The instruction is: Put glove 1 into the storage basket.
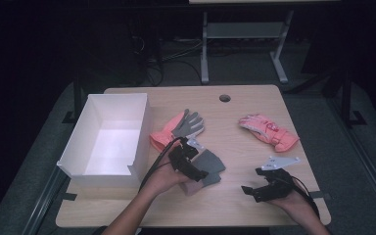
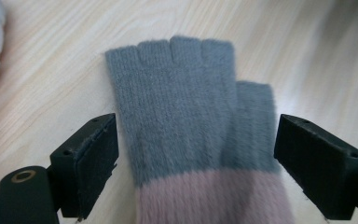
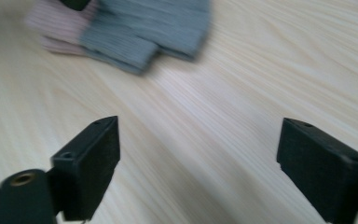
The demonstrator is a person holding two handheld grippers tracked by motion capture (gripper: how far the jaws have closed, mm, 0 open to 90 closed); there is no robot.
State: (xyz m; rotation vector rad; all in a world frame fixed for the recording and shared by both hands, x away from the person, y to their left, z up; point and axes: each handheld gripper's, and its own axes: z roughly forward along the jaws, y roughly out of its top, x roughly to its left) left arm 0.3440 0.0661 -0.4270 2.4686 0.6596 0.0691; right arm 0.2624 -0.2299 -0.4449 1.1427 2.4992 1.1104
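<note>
A fingerless knit glove [image 1: 210, 168], grey with a pink cuff, lies flat on the wooden table [image 1: 235, 205] near the front. My left gripper [image 1: 201, 175] is over its cuff. In the left gripper view the glove [image 2: 186, 116] lies between the wide-apart jaws of the gripper [image 2: 196, 140], and the pads stand just off its edges. My right gripper [image 1: 252, 181] hovers open to the right of the glove, jaws pointing left. In the right gripper view the gripper [image 3: 198, 149] has bare wood between its jaws, and the glove [image 3: 144, 28] lies blurred beyond them.
A white open box [image 1: 110, 139] stands at the table's left. A pink glove with a grey palm [image 1: 181, 127] lies beside it, just behind my left hand. A pink padded glove [image 1: 269, 131] lies at the right rear. A cable hole [image 1: 224, 98] sits near the far edge.
</note>
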